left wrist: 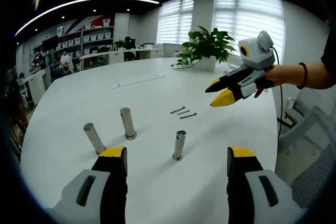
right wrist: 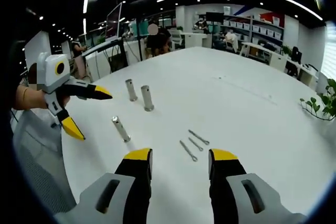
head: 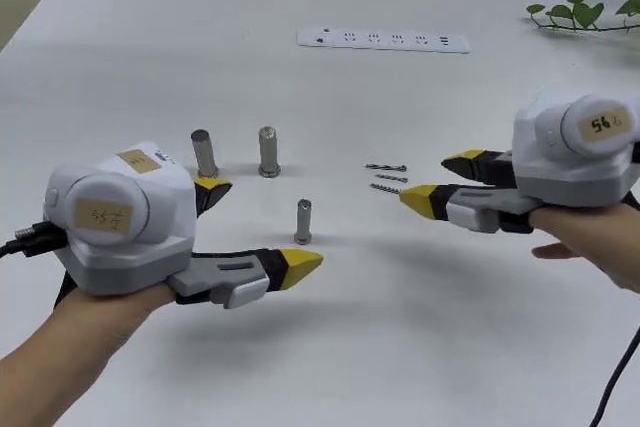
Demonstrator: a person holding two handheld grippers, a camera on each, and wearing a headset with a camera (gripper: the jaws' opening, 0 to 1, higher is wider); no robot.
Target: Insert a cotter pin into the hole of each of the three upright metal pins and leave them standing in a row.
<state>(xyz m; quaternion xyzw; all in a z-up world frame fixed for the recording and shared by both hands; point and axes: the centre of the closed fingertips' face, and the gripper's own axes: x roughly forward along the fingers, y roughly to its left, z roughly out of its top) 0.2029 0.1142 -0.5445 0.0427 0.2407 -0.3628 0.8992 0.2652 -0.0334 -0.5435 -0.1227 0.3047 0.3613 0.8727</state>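
Three upright metal pins stand on the white table (head: 330, 347): a back-left pin (head: 204, 153), a back-middle pin (head: 268, 151) and a nearer, shorter pin (head: 304, 221). Three cotter pins (head: 387, 178) lie loose to their right. My left gripper (head: 258, 227) is open and empty, with the nearer pin (left wrist: 179, 144) just ahead between its jaws, apart from both. My right gripper (head: 438, 177) is open and empty, a little above and right of the cotter pins (right wrist: 195, 144). From the left gripper view the right gripper (left wrist: 218, 92) hovers beyond the cotter pins (left wrist: 184, 112).
A white power strip (head: 383, 40) lies at the back of the table. A potted plant (head: 590, 2) reaches in at the far right. The table edge and an office chair (left wrist: 310, 145) are on the right in the left gripper view.
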